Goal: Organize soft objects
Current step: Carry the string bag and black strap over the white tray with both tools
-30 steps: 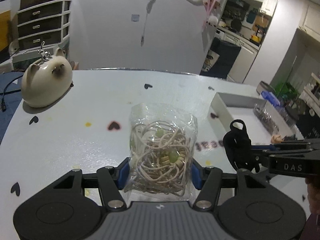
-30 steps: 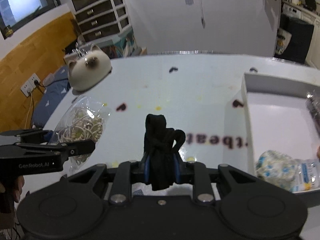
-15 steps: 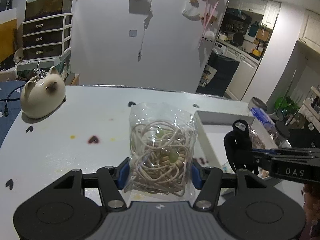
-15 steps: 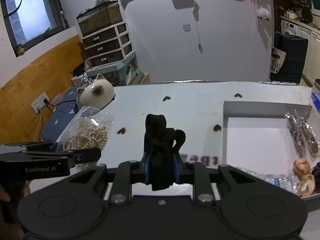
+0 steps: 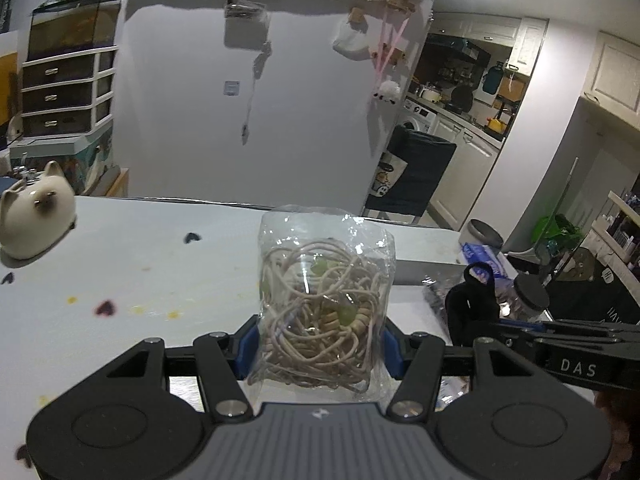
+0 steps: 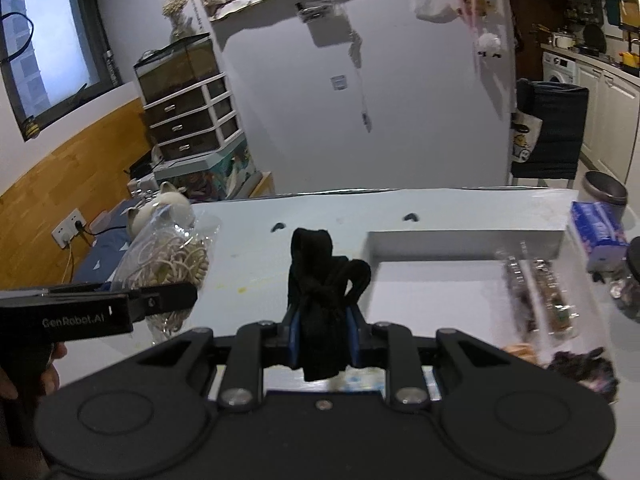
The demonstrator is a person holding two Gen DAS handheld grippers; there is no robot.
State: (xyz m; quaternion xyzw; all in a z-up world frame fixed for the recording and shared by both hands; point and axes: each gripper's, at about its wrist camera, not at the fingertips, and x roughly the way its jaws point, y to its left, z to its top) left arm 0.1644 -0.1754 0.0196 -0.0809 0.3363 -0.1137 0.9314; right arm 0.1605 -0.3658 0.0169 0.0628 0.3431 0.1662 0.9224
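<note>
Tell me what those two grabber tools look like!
Both are black plastic with two round discs on top and silver screws. The left gripper has a grey ribbed plate in the middle; its fingers have blue pads. Its side says "GenRobot.AI" in white. The right gripper also has blue pads, and its side reads "DAS". No cables or sleeves show.

Lettering on the two grippers

"DAS" stands in pale letters on the side of the right gripper (image 5: 472, 322), seen at right; "GenRobot.AI" stands on the side of the left gripper (image 6: 176, 298), seen at left.
</note>
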